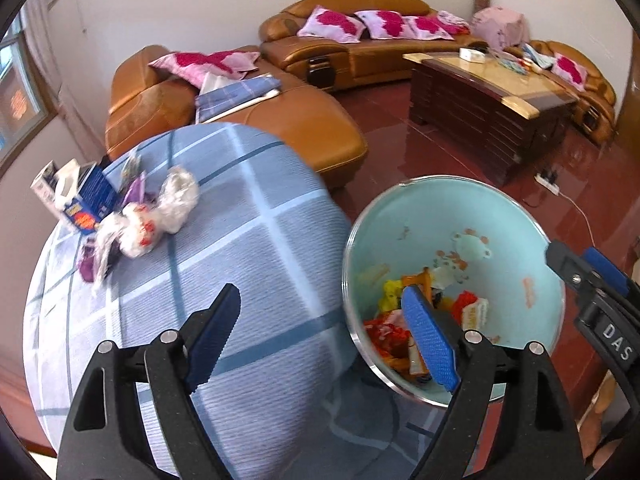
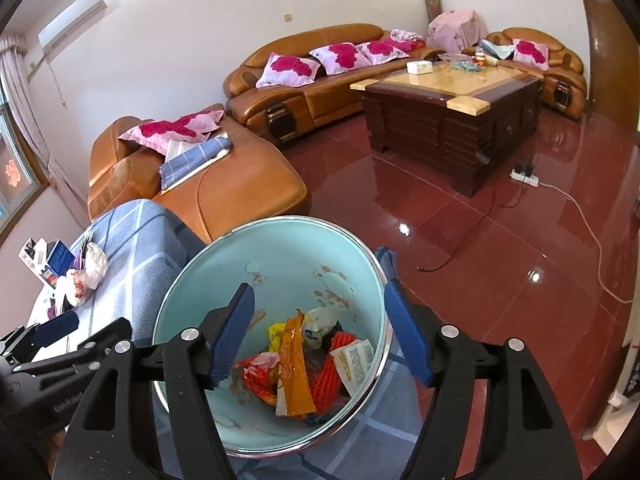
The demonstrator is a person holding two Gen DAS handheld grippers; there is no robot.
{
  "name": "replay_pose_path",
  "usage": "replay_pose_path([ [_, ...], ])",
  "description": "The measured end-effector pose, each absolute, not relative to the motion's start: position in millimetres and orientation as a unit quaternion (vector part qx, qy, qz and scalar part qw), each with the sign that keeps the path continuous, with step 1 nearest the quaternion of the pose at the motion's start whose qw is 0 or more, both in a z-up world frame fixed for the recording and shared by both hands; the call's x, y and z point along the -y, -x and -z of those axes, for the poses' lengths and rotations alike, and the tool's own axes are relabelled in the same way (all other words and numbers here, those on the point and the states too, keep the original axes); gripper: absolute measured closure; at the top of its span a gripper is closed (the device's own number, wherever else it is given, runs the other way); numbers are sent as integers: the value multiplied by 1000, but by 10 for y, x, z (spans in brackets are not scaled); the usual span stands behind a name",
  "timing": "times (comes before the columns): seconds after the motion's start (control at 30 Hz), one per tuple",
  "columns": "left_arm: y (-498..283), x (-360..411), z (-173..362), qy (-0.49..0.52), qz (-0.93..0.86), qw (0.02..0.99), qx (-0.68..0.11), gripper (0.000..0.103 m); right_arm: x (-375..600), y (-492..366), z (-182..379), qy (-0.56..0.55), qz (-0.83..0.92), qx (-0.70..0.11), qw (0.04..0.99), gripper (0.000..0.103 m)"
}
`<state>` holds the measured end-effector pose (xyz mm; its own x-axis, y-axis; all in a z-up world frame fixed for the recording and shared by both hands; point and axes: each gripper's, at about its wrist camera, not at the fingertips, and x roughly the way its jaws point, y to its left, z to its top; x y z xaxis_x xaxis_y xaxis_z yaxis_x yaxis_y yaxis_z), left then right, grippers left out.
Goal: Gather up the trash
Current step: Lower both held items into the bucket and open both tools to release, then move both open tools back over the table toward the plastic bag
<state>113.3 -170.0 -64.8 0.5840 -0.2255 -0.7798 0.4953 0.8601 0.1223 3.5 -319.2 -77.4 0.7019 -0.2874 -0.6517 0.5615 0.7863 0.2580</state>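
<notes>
Right wrist view — the right tool hangs open over the bin of wrappers; the left tool gapes empty too — beside it.

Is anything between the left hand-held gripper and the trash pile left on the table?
Nothing visible. Only bare checked tablecloth lies between the open, empty left hand-held gripper and the crumpled wrappers.

Tan leather sofa, glossy red floor

Two wrist views, close, angled downward, sharing bin and table.
</notes>
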Motion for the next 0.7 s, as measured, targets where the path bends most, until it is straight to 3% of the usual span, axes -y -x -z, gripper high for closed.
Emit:
replay_pose_path([
  [0.7, -1441, 760, 647, -117, 130, 889, -422, 19, 2399, -523, 598, -154, 192, -332, 911, 36],
])
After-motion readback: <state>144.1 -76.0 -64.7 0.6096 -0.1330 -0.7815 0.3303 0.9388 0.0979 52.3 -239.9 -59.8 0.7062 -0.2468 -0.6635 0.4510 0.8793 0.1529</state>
